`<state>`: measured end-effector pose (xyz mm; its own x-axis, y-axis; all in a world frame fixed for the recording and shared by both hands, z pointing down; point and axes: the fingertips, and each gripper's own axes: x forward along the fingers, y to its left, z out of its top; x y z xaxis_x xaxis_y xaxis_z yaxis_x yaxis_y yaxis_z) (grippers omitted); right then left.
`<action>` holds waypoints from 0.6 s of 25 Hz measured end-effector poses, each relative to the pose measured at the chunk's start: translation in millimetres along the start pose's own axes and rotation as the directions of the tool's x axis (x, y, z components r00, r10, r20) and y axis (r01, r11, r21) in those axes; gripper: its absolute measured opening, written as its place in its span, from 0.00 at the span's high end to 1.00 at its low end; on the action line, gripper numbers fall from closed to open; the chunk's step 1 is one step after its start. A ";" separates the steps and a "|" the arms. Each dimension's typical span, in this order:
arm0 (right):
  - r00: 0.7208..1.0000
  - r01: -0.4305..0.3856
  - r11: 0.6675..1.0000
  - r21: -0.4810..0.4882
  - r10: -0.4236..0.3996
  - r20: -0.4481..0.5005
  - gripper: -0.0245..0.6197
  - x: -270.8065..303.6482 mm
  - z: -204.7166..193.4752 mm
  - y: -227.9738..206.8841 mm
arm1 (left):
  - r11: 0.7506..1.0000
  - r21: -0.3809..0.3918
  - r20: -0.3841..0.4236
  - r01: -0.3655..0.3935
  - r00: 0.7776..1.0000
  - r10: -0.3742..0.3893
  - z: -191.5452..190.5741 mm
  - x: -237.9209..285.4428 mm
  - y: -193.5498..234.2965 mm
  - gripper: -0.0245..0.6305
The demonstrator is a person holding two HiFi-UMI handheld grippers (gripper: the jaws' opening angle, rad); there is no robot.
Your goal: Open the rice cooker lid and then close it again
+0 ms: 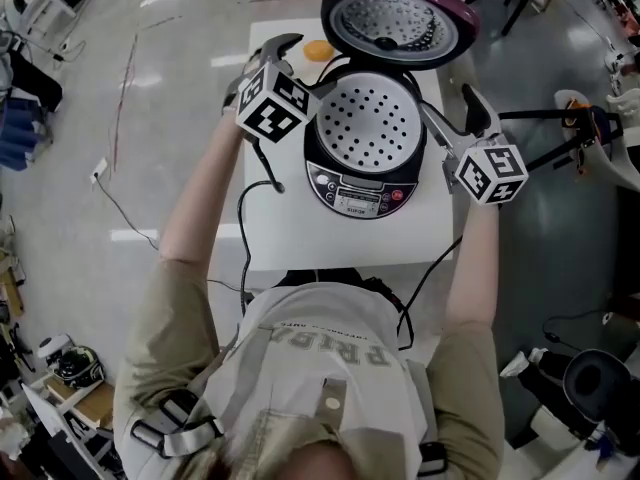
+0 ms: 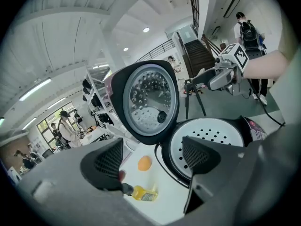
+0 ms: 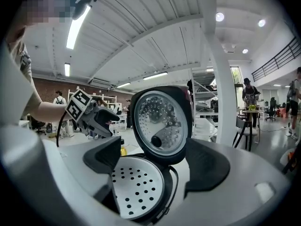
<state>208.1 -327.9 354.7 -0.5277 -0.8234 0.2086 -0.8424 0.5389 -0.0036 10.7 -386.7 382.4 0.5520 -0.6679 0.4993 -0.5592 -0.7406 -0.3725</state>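
Note:
The black rice cooker (image 1: 360, 186) stands on a small white table (image 1: 275, 238). Its maroon lid (image 1: 398, 18) is swung fully up at the far side, with the silver inner plate facing me. A white perforated steamer tray (image 1: 370, 123) fills the pot. My left gripper (image 1: 262, 60) hovers at the cooker's left rim, open, with nothing between its pads (image 2: 109, 160). My right gripper (image 1: 458, 118) hangs at the right rim, also open and empty. Both gripper views look across the open pot (image 3: 136, 187) at the raised lid (image 3: 162, 124) (image 2: 150, 100).
An orange (image 1: 317, 51) (image 2: 144, 163) and a small yellow bottle (image 2: 143, 193) lie on the table left of the lid hinge. A cable (image 1: 246, 223) crosses the table's left side. A black tripod (image 1: 560, 118) stands to the right, and people stand far off.

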 end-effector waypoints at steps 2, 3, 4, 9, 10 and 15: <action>1.000 0.002 1.000 -0.003 -0.002 0.003 0.33 6.5 2.3 -9.7 | 1.000 0.001 -0.004 -0.013 1.000 0.013 0.5 6.2 7.8 0.34; 1.000 0.002 1.000 -0.006 -0.002 0.004 0.33 9.8 3.7 -14.1 | 1.000 0.003 -0.006 -0.020 1.000 0.020 0.8 9.1 11.3 0.34; 1.000 0.001 1.000 -0.010 -0.001 0.004 0.33 12.9 5.1 -18.3 | 1.000 0.005 -0.009 -0.025 1.000 0.025 0.9 12.0 14.4 0.34; 1.000 -0.001 1.000 -0.029 0.000 -0.010 0.33 31.2 11.7 -39.6 | 0.999 0.009 -0.023 -0.032 0.999 0.032 2.8 27.4 29.4 0.33; 1.000 -0.002 1.000 -0.030 0.002 -0.012 0.32 34.4 13.2 -42.9 | 0.999 0.010 -0.025 -0.035 0.999 0.035 3.8 29.9 32.4 0.33; 1.000 -0.015 1.000 -0.023 0.014 -0.013 0.31 49.6 17.4 -56.5 | 0.999 0.019 -0.021 -0.048 0.999 0.049 12.2 42.4 47.4 0.33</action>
<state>227.6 -402.3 348.2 -0.5381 -0.8133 0.2213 -0.8319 0.5547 0.0158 15.1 -451.1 376.4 0.5111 -0.7015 0.4967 -0.5734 -0.7087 -0.4110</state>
